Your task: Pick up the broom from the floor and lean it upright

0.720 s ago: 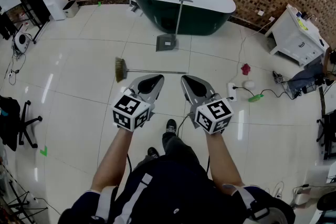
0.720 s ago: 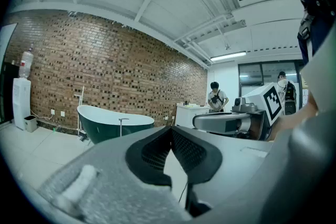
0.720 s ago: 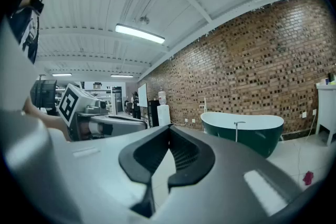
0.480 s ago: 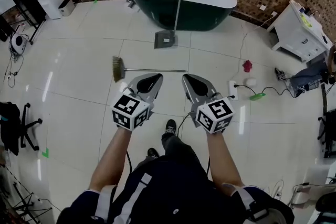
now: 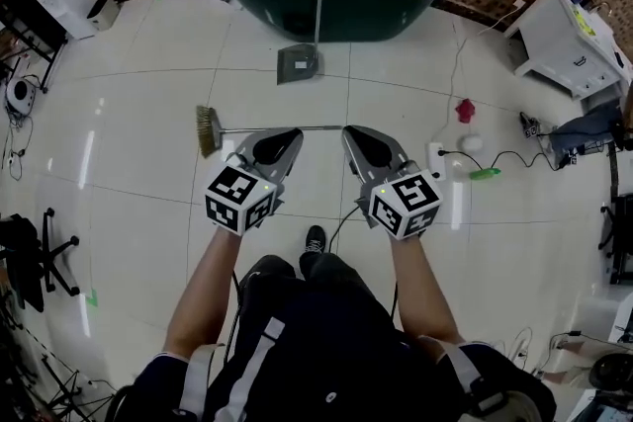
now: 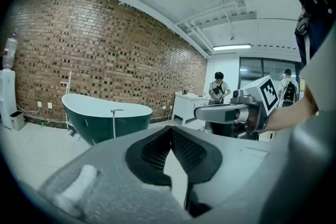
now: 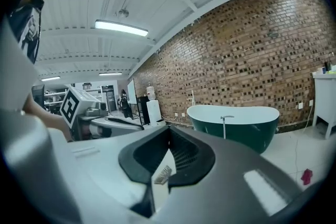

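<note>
Left gripper and right gripper closed, empty (broom lies ahead).

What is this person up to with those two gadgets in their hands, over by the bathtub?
A person stands holding a left gripper and a right gripper out in front. Both sets of jaws are closed, with nothing held. The broom lies flat on the tiled floor just beyond their tips, not yet picked up. Farther off, a long-handled dustpan stands by the green bathtub.

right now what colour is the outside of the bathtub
The bathtub is dark green outside; the head view shows it best.
</note>
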Tool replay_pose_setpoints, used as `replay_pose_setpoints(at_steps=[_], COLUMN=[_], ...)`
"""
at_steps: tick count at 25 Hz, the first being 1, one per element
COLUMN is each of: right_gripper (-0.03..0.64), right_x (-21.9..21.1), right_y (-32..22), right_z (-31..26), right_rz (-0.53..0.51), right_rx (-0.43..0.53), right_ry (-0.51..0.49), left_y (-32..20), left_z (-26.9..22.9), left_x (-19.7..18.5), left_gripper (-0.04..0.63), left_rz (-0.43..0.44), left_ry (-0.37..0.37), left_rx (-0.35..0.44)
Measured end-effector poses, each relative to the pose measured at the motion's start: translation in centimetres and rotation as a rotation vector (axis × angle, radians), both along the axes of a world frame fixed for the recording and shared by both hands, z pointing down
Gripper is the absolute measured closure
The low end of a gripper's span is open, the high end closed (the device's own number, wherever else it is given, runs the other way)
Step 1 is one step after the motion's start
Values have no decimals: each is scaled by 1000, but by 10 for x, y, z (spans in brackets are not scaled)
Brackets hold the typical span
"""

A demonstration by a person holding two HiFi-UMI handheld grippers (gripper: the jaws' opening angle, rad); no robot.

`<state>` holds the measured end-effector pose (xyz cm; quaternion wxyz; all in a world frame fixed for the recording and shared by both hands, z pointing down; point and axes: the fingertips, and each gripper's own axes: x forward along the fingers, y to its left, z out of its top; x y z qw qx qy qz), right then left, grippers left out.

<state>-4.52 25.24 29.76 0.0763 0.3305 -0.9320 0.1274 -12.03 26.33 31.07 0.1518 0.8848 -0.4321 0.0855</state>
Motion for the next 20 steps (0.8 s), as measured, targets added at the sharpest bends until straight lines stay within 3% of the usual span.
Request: replay_pose_setpoints(at_steps=[8, 14, 20], right_gripper=[614, 614, 614], right_x=[9, -1, -8], right_y=[-61, -123, -173], right_z=[25, 50, 85], right_rz=[79, 164, 239], right_rx=[-66, -117, -162], right_ry=[33, 67, 121], left_y=[-67, -127, -174], left_z=[37, 84, 138], left_x=[3, 1, 1], left_gripper=[594, 594, 594], left_rz=[91, 223, 342], left_ry=[-28, -99, -101], left_rx=[-69, -117, -194])
